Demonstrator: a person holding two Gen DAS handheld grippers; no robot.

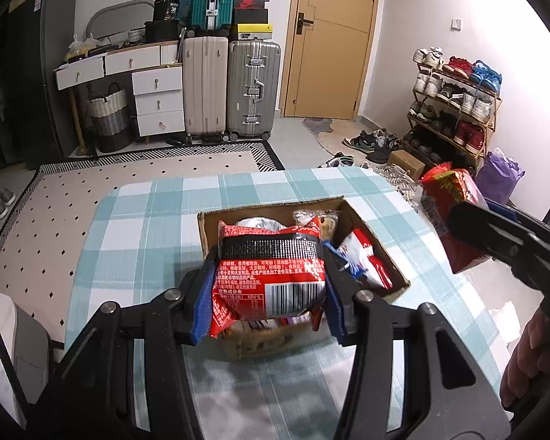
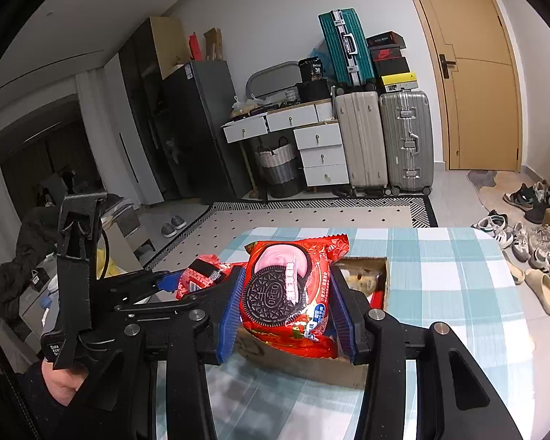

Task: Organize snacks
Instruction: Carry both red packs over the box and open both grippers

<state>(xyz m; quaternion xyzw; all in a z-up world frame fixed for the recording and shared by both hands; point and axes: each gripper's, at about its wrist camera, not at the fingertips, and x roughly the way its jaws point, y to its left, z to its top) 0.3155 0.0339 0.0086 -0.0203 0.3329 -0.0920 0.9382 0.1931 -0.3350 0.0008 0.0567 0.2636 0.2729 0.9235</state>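
- Left wrist view: the left claw [image 1: 269, 286] is clamped on a red-and-black crinkly foil snack packet [image 1: 271, 275] with white print and a barcode. Its blue ribbed pads [image 1: 201, 308] press both side edges, and the packet hangs above the near end of the open brown cardboard box [image 1: 379, 242].
- I judge this packet light, soft and slippery; the film buckles between the pads, so a mid-body side pinch suits it better than the sealed fin.
- Inside the box, ahead of that claw, lie more wrapped snacks, one a red-and-white pouch [image 1: 366, 256].
- Box and claws are over the teal-and-white checked bench [image 1: 135, 220].
- Right wrist view: the right claw [image 2: 288, 308] is closed on a red glossy Oreo biscuit packet [image 2: 288, 293], held by its sides just above the box.
- Biscuits inside are probably brittle; a gentle squeeze across the width seems safest.
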